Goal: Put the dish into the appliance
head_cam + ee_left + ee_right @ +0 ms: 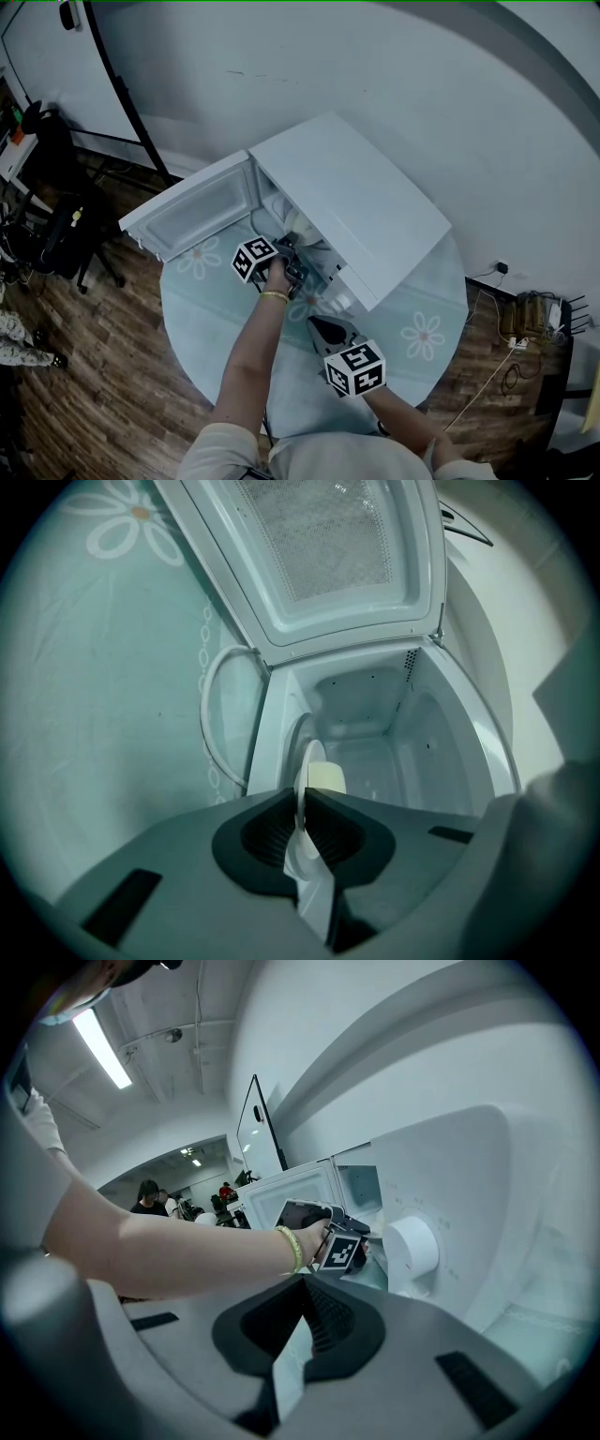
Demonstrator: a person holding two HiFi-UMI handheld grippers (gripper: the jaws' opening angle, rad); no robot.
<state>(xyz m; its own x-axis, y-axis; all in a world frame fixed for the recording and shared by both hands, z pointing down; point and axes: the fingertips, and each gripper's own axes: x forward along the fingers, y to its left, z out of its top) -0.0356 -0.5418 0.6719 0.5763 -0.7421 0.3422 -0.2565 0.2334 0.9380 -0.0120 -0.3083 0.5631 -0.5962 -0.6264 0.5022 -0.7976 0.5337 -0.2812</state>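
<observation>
A white box-shaped appliance (pixel 361 202) stands on a round table, its door (pixel 192 211) swung open to the left. My left gripper (pixel 292 255) is at the mouth of the opening, shut on a thin white dish (pixel 305 227). In the left gripper view the dish (pixel 312 759) stands edge-on between the jaws of that gripper (pixel 303 803), with the bare white cavity (pixel 380 747) straight ahead and the door (pixel 328 546) above. My right gripper (pixel 325 329) hovers over the table in front of the appliance, shut and holding nothing. The right gripper view shows its jaws (pixel 302 1290) together.
The table (pixel 427 323) wears a pale blue cloth with flower prints. A round white knob (pixel 412 1251) sticks out of the appliance's front panel. Wooden floor surrounds the table, with a dark chair (pixel 66 234) at left and cables (pixel 511 347) at right. A wall is close behind.
</observation>
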